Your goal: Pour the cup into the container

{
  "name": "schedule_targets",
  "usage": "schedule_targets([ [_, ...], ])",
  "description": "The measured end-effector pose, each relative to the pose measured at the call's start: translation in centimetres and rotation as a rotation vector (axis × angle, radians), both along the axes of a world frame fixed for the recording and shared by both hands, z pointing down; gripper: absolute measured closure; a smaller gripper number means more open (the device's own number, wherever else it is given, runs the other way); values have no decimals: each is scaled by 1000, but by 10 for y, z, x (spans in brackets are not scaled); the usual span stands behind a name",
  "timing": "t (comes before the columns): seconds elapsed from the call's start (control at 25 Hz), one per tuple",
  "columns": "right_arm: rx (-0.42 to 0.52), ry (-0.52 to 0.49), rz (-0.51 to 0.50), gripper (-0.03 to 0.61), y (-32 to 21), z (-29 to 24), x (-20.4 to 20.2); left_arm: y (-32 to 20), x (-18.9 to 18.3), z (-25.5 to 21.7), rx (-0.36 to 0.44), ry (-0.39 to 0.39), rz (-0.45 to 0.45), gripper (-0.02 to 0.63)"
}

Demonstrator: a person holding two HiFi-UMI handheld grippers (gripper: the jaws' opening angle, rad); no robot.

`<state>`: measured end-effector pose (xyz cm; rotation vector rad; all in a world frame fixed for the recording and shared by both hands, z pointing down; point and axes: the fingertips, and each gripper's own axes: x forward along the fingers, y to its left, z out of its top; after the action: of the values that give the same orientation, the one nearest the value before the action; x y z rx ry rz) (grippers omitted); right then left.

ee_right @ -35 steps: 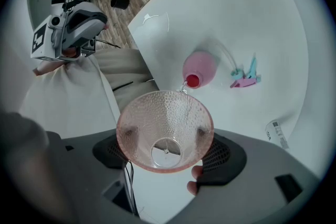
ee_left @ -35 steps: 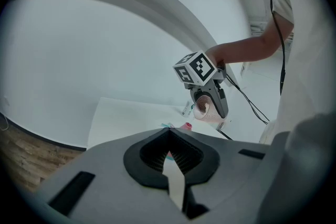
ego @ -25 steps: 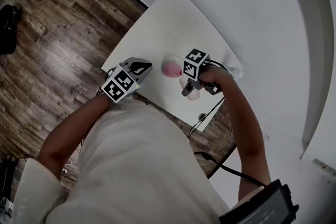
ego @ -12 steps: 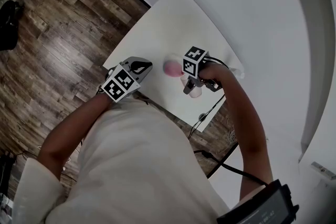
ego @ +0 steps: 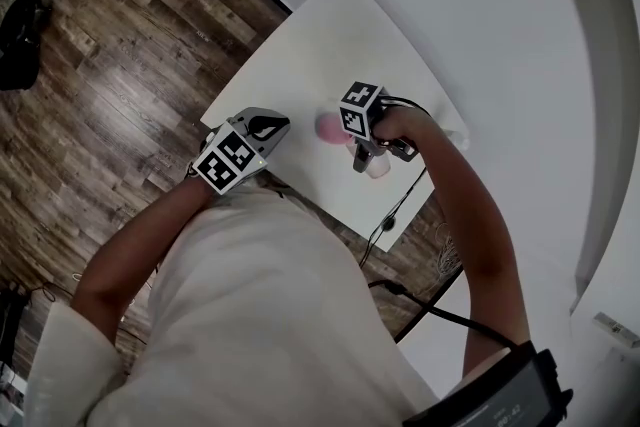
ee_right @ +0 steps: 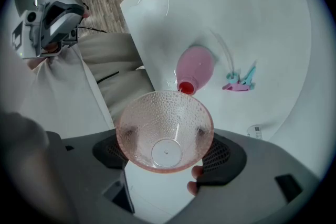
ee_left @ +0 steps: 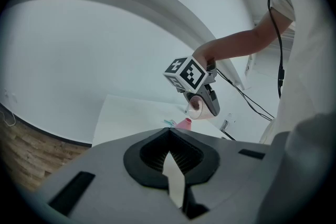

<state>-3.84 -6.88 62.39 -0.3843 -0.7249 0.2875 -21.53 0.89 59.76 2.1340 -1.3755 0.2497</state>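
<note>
We are pinching the clear dimpled cup (ee_right: 157, 113) between the jaws of our right gripper (ee_right: 164, 150), holding it tipped just above the red mouth of the pink container (ee_right: 194, 68) on the white table (ee_right: 262, 18), while our left gripper (ee_left: 168, 136) is hovering aside, jaws pressed together on nothing.

Right gripper (ee_right: 164, 145) shifted cup (ee_right: 165, 123) up-left, nearer pink container (ee_right: 193, 68)

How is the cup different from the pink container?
The cup is see-through and bumpy; the container is solid pink. The cup has a wide mouth; the container has a narrow red one. The cup is held tipped in the right gripper; the container sits on the table. Both look pinkish.
</note>
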Motion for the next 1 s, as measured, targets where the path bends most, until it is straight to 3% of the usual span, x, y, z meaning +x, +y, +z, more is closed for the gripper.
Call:
schedule_targets([
  [0.52, 46, 129, -177, 198, -21, 12, 5, 22, -2, -3, -44, -75, 14, 603],
  [0.8, 86, 83, -211, 198, -11, 12, -5, 31, -10, -12, -45, -123, 49, 603],
  [1.0, 89, -43, -95, 199, 6, 10, -5, 33, -4, -22, -40, -142, 75, 603],
])
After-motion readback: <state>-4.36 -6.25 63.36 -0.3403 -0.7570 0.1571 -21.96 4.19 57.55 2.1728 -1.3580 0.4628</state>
